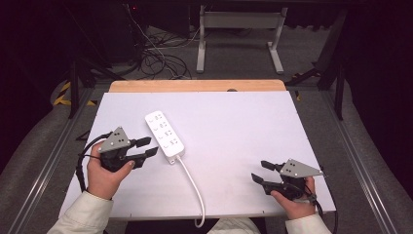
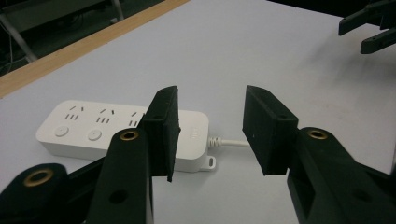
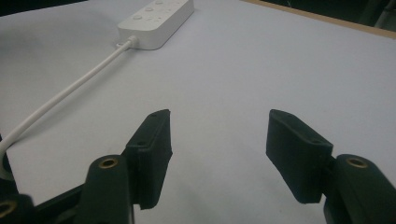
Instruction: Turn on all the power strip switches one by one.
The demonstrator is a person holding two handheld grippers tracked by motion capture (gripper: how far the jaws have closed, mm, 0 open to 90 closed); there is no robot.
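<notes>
A white power strip (image 1: 165, 135) with several sockets lies on the white table (image 1: 234, 126), left of centre, angled toward the near right. Its white cable (image 1: 193, 185) runs off the near edge. My left gripper (image 1: 146, 146) is open just left of the strip's cable end, with nothing between its jaws. In the left gripper view the power strip (image 2: 93, 130) lies just beyond the open left gripper (image 2: 210, 135). My right gripper (image 1: 263, 171) is open at the near right, empty, well apart from the strip. In the right gripper view the power strip (image 3: 156, 21) and cable (image 3: 65, 95) lie far off.
A wooden strip (image 1: 197, 86) borders the table's far edge. Beyond it are a white table frame (image 1: 238, 34) and tangled cables (image 1: 156, 58) on the floor. Metal rails (image 1: 48, 161) flank the table on both sides.
</notes>
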